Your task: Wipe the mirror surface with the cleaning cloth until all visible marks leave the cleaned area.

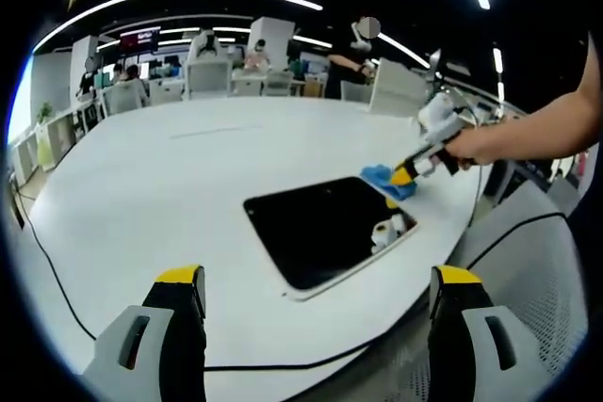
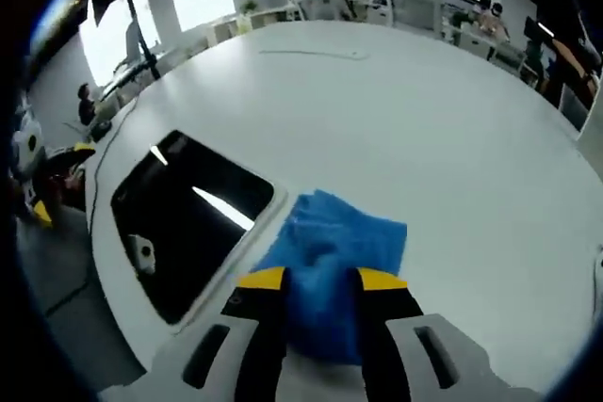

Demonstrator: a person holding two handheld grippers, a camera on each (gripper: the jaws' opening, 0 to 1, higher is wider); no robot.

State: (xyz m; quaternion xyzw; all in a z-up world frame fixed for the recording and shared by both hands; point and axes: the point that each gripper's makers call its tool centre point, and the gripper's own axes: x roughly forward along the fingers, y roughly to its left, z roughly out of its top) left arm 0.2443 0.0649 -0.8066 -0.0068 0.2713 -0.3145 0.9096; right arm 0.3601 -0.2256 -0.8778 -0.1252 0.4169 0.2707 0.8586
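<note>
I see a white table (image 1: 188,167) in an office (no legible writing); left fingers (image 1: 316,303) apart, right fingers (image 2: 320,280) clamped on blue cloth (image 2: 334,251) beside the mirror (image 2: 184,218).

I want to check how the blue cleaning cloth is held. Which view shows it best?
The right gripper view: the crumpled blue cleaning cloth lies large between the right tool jaws, on the white table beside the dark rectangular mirror. The left gripper view shows it small and distant at the mirror's far corner.
</note>
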